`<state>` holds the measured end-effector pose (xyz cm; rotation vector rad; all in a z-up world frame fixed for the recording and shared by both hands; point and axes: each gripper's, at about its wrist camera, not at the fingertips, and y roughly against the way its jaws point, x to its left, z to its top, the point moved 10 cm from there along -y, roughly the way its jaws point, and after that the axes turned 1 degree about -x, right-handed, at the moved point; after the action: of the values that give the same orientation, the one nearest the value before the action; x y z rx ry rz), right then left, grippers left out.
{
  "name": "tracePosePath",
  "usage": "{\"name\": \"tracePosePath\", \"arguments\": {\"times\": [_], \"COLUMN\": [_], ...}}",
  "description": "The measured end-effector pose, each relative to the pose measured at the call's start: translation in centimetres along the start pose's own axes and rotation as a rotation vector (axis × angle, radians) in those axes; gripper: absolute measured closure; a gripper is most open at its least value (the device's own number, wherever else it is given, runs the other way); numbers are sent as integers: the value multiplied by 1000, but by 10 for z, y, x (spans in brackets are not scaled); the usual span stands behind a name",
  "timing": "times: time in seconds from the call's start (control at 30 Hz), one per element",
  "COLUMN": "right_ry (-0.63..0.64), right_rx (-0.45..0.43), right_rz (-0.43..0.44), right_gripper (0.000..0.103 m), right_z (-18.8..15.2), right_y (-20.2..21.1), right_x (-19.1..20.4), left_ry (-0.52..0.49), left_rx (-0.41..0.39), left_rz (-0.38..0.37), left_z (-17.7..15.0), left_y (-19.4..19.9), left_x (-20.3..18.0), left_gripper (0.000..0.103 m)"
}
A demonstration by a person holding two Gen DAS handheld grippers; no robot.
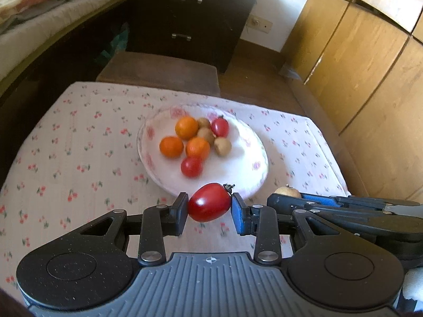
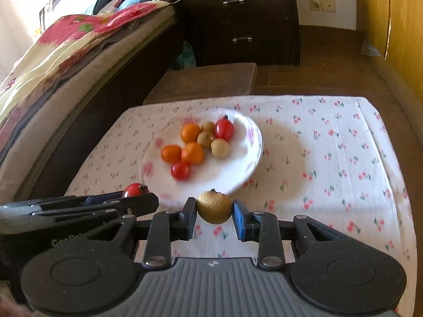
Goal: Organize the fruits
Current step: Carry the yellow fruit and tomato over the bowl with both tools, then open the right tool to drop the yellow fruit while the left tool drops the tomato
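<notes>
My left gripper (image 1: pixel 209 208) is shut on a red tomato (image 1: pixel 209 202) and holds it just in front of the near rim of a white floral plate (image 1: pixel 238 158). My right gripper (image 2: pixel 214 211) is shut on a brown kiwi (image 2: pixel 214 206), also at the plate's (image 2: pixel 238 163) near rim. The plate holds three oranges (image 1: pixel 186 127), two tomatoes (image 1: pixel 191 167) and three kiwis (image 1: pixel 223 146). The right gripper shows at the right in the left wrist view (image 1: pixel 304 200), and the left gripper at the left in the right wrist view (image 2: pixel 124 200).
The plate sits on a table with a cherry-print cloth (image 1: pixel 79 158). A brown stool (image 1: pixel 161 71) stands behind the table. A bed (image 2: pixel 53 66) lies to the left, a dark drawer chest (image 1: pixel 190 18) at the back, and a wooden wardrobe (image 1: pixel 370 52) to the right.
</notes>
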<state>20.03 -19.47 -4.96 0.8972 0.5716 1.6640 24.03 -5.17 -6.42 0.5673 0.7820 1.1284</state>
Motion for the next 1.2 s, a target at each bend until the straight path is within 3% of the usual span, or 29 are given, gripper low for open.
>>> {"name": "tracePosePath", "arguments": {"times": [0.5, 1.2], "right_ry": [-4, -1], "right_rx": [-1, -15], "right_rz": [-22, -38], "right_gripper": [72, 71], "right_z": [28, 31], "right_y": [-45, -47], "right_x": [-6, -5], "left_ry": [36, 32], "left_rx": [32, 11], "left_rz": [74, 94], "left_z": [15, 19], "left_y": [-42, -37], "left_x": [18, 20], "left_gripper": [61, 59]}}
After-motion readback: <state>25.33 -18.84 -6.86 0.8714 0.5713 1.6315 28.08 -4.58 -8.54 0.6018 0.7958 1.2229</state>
